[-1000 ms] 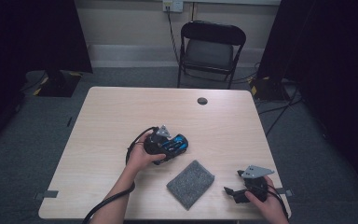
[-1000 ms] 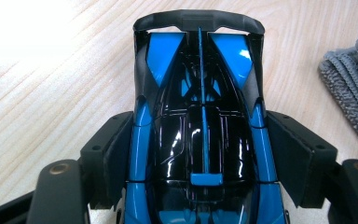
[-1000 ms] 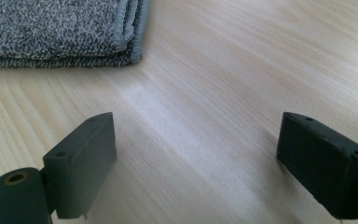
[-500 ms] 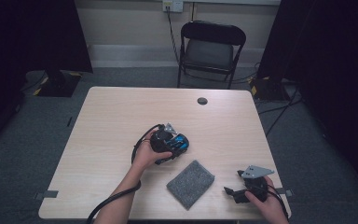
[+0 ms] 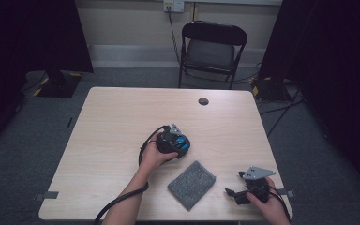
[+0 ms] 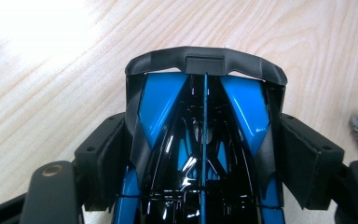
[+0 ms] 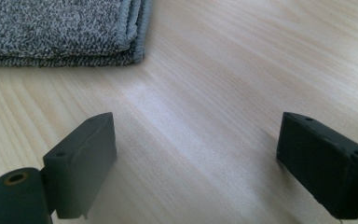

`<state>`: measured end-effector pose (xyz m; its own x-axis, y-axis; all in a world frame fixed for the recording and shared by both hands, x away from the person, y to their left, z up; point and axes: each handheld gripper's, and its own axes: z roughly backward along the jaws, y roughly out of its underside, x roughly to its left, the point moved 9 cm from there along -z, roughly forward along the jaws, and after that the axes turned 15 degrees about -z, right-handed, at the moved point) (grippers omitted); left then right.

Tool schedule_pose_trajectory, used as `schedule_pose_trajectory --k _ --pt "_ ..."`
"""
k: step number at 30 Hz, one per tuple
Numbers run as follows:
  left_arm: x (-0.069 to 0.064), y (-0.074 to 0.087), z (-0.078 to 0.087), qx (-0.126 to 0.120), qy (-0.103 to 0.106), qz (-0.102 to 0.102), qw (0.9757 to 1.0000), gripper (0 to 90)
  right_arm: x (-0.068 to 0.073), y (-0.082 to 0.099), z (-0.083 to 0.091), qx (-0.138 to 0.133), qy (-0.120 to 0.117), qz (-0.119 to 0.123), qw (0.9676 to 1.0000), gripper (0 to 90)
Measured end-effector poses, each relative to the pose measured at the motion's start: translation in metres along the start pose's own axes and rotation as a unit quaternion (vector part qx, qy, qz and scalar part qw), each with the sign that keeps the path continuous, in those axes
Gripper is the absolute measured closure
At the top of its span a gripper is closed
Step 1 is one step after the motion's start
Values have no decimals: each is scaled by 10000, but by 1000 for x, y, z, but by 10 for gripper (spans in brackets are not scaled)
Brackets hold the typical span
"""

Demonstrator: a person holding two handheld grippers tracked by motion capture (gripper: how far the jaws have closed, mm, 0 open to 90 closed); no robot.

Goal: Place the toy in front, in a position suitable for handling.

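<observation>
A glossy blue and black toy car [image 6: 200, 154] lies between the jaws of my left gripper [image 6: 205, 135]. The jaws have just been closing, and both pads now touch the car's sides. From above, the left gripper [image 5: 172, 140] sits at the middle of the table with the car's blue body [image 5: 182, 140] at its tip. A folded grey cloth [image 5: 191, 184] lies just in front of it, and its edge [image 7: 60, 32] lies ahead of my right gripper. My right gripper [image 7: 200, 144] rests open on bare wood near the front right corner [image 5: 236, 193].
The light wood table [image 5: 112, 117] has a small dark round disc [image 5: 203, 101] near its far edge. A black folding chair [image 5: 211, 51] stands beyond the table. The left gripper's cable [image 5: 122, 201] trails off the front edge.
My left hand and its gripper, with the toy car, have shifted a little to the right across the table. The right gripper and the cloth have not moved.
</observation>
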<state>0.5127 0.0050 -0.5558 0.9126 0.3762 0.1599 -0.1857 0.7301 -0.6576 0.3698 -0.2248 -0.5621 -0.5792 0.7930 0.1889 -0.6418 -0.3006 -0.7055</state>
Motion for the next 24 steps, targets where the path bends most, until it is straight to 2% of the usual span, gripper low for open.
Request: schedule_pose_trajectory --k 2,5,8,14,17,24 --pt "0 0 1 18 -9 -21 10000 251 0 0 0 3 3 1 10000 112" --pt "2 -1 3 -89 -42 71 9999 252 0 0 0 4 1 1 10000 111" --pt "5 -2 7 -125 -121 212 9996 253 0 0 0 5 -1 0 10000 111" --pt "11 -2 3 -75 -348 523 9980 253 0 0 0 3 -2 1 10000 111" --pt "12 -4 1 -51 -434 487 9979 253 0 0 0 0 -2 -1 10000 111" --pt "12 -1 -4 30 -526 572 9970 252 1 0 0 1 -12 8 10000 112"
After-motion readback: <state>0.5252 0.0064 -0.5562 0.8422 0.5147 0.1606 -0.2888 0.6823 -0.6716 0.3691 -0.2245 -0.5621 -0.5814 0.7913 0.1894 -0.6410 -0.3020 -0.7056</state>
